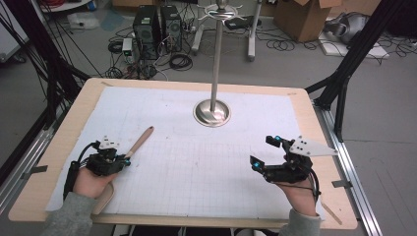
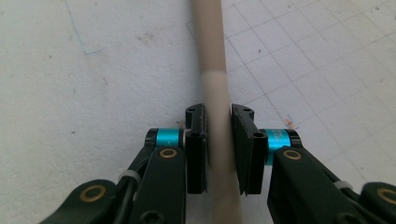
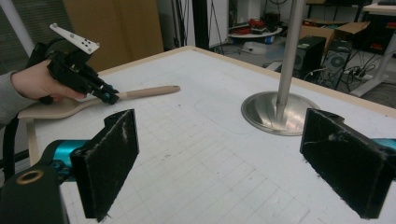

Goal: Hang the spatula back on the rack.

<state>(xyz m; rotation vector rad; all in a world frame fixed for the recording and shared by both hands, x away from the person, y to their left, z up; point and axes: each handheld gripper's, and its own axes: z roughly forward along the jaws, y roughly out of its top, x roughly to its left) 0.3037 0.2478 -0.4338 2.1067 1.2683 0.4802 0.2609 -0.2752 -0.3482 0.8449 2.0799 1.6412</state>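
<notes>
My left gripper (image 2: 218,149) is clamped on the handle of the wooden spatula (image 1: 140,141), which lies flat on the table left of the metal stand (image 1: 212,112); it looks light, stiff and smooth, so I favour this mid-handle hold, while my right gripper (image 1: 265,151) waits spread wide and empty.

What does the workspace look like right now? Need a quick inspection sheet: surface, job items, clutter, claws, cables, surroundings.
Surface: wooden table under a white gridded mat, a few small marks on it.
Job's things: beige wooden spatula lying flat at the left, handle pointing up the table.
Clutter: metal stand with a round base at the far middle, apart from the spatula.
Claws: left claw closed on the spatula's handle, pads against both sides; right claw open, nothing between its jaws, over bare mat.
Cables: black cable trailing from each claw along the wrist.
Surroundings: floor beyond holds computer towers, loose wires, a cardboard box.
</notes>
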